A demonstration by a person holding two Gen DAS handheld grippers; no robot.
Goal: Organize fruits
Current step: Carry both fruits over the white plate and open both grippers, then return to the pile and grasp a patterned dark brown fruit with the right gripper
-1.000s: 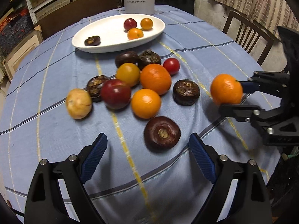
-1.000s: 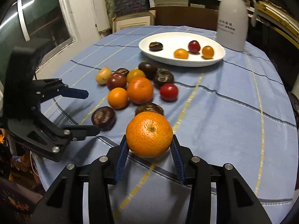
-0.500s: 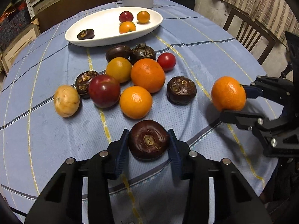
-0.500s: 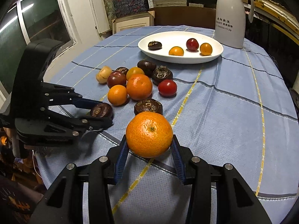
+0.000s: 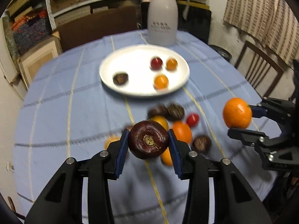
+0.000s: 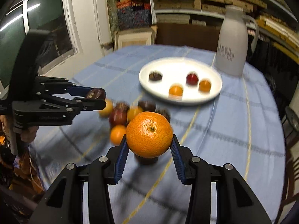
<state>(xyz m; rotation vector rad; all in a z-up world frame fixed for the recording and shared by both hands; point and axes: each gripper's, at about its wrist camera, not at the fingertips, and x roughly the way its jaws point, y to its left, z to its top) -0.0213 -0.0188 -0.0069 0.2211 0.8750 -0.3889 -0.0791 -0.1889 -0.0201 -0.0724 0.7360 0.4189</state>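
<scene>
Left claw (image 5: 148,143) grips mangosteen (image 5: 148,140) — plate (image 5: 112,82) holds four fruits.

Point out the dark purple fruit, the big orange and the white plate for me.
dark purple fruit (image 5: 148,140), left wrist view, its face with the stem scar.
big orange (image 6: 149,134), right wrist view, middle of its peel.
white plate (image 5: 138,93), left wrist view, near rim.

Bare cloth (image 5: 56,112) flanks plate (image 5: 112,82); jug (image 5: 162,18) behind.

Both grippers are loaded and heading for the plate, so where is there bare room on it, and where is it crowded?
The white plate is bare in its left and near-middle part, around the dark fruit. Its right side is crowded: red fruit and two small orange fruits.
</scene>
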